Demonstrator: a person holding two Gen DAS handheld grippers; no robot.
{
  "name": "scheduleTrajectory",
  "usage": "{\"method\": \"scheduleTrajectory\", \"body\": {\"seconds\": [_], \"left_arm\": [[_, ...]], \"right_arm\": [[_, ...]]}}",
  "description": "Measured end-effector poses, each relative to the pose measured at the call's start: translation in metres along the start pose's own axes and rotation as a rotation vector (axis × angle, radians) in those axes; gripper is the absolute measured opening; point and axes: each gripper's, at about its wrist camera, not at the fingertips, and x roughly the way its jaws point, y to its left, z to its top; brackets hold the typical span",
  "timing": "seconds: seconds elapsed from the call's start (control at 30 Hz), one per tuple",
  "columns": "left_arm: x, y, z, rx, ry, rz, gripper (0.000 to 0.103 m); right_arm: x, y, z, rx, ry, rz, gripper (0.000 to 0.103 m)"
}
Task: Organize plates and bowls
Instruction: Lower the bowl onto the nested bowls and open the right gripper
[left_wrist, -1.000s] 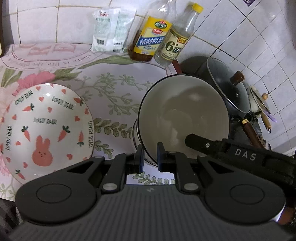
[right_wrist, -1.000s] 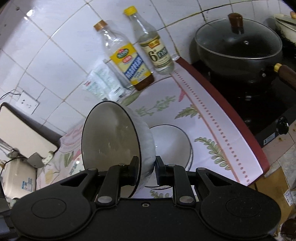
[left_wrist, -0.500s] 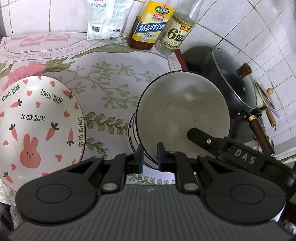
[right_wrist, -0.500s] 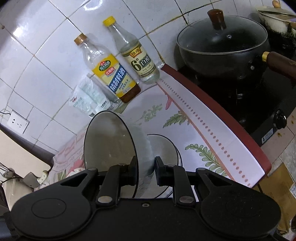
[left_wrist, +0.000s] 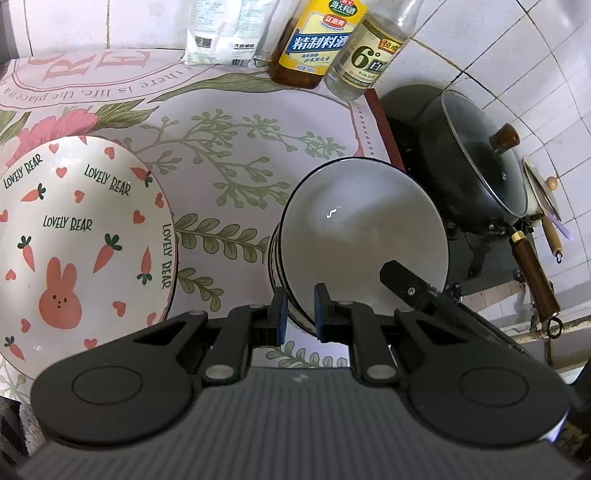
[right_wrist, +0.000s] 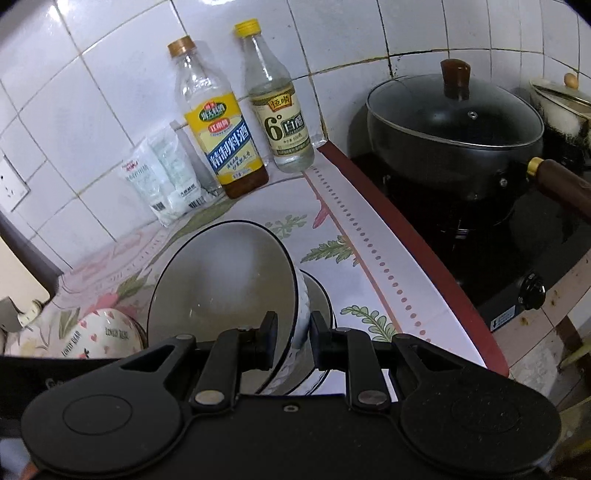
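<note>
White bowl with dark rim tilting steeply, mouth facing left tongs; near rim sitting between left tongs' blue pads, wall pinched by right tongs. Second bowl sitting upright on worktop under and just behind tilted one, touching it, partly hidden. Its striped rim is showing left of left tongs. Rabbit-and-carrot plate, lettered "LOVELY BEAR", lying on worktop left of left tongs, apart from bowls; whether second plate is lying under it is unclear.
</note>
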Motion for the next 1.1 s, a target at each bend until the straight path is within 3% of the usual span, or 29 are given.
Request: {"method": "scheduleTrajectory", "body": {"seconds": [0.7,0.83,1.1], "left_arm": [[0.005,0.004,0.004,-0.047,0.005,0.008,0.014],[0.003,0.007,0.003,-0.058,0.002,-0.009,0.015],[-0.009,0.002,-0.001,-0.048,-0.022,-0.003,0.015]], "right_arm": [[-0.004,0.015,-0.013,-0.153,-0.139,-0.084,0.022],[-0.014,0.014,-0.013,-0.160,-0.167,-0.068,0.029],[-0.022,-0.003,-0.012,-0.112,-0.166,0.019,0.028]]}}
